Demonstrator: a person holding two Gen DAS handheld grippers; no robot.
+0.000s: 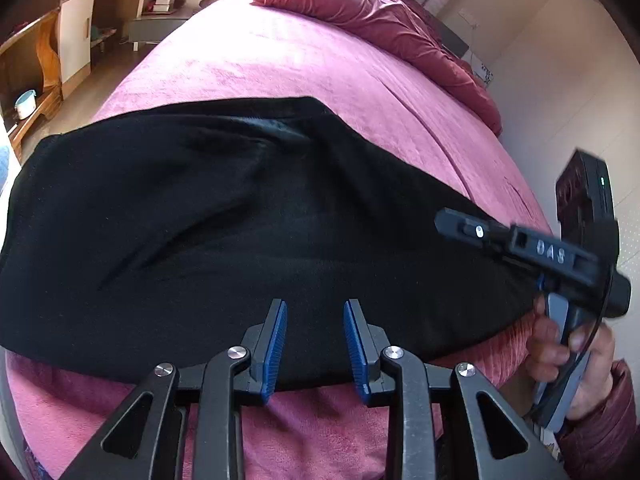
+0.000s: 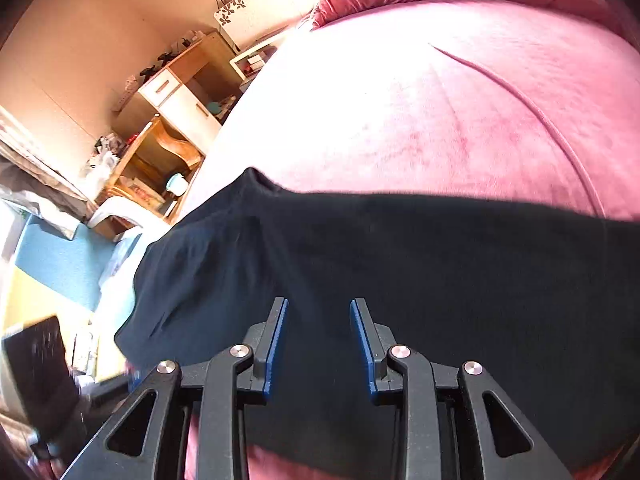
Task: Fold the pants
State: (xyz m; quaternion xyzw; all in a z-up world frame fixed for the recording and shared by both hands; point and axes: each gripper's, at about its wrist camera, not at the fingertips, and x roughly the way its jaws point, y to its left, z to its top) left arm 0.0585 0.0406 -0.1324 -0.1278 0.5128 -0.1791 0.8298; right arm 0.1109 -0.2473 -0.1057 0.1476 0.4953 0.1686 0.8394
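A wide pink bed cover (image 1: 280, 64) filled both views, with a rumpled darker red quilt (image 1: 384, 20) heaped along its far end, and across its near part lay the black pants (image 1: 240, 232) — spread flat in a broad band with a few soft creases. Beyond the bed stood a wooden desk unit (image 2: 172, 128) with open cubbies, one of which held a small pale blue pot (image 1: 25, 103). The left gripper (image 1: 315, 320) hovered at the near edge of the pants with its blue-padded fingers (image 1: 276, 344) spread apart and nothing between them; the right gripper (image 2: 319, 320) hung over the cloth likewise — jaws parted, empty.
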